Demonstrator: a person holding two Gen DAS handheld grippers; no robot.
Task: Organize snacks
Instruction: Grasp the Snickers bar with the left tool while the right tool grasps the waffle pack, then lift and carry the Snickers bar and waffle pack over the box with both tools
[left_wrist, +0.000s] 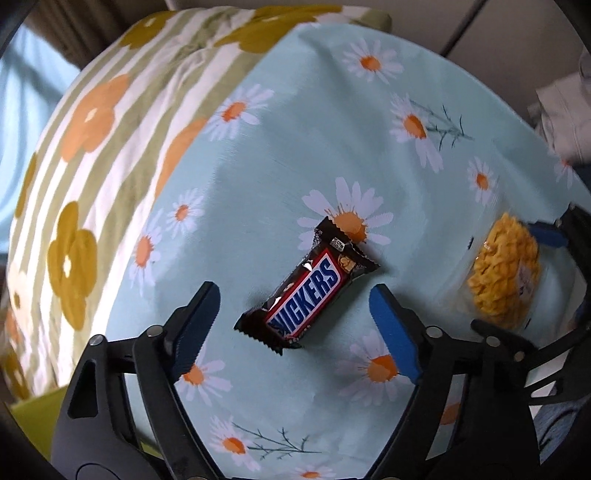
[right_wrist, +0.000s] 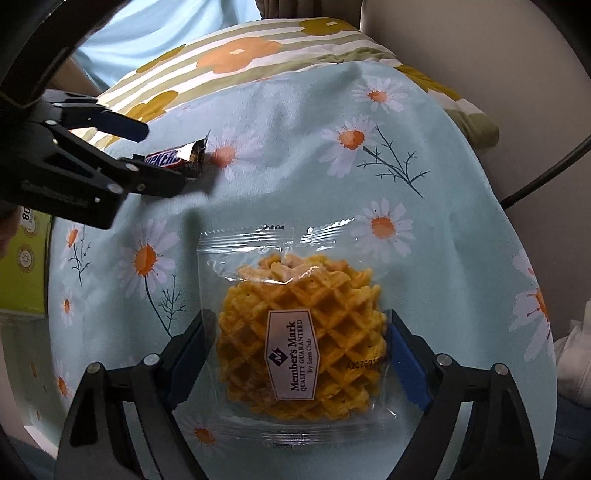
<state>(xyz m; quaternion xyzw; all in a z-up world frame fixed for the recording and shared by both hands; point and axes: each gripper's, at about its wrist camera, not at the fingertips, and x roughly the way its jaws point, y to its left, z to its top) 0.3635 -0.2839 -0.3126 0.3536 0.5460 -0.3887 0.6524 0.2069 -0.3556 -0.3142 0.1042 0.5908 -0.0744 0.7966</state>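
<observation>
Glossy Snickers wrapper (left_wrist: 306, 295), matt cloth (left_wrist: 295, 147)

Snickers bar (left_wrist: 308, 291) and bagged waffle (right_wrist: 301, 347), flat, apart

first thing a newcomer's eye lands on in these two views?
Probably the two snacks on the daisy-print cloth: a Snickers bar lying between the open fingers of the left hand-held gripper, and a clear-wrapped waffle cookie bracketed by the right hand-held gripper, its pads right at the wrapper's sides. Behind the cloth sits a striped, orange-flowered pillow.
</observation>
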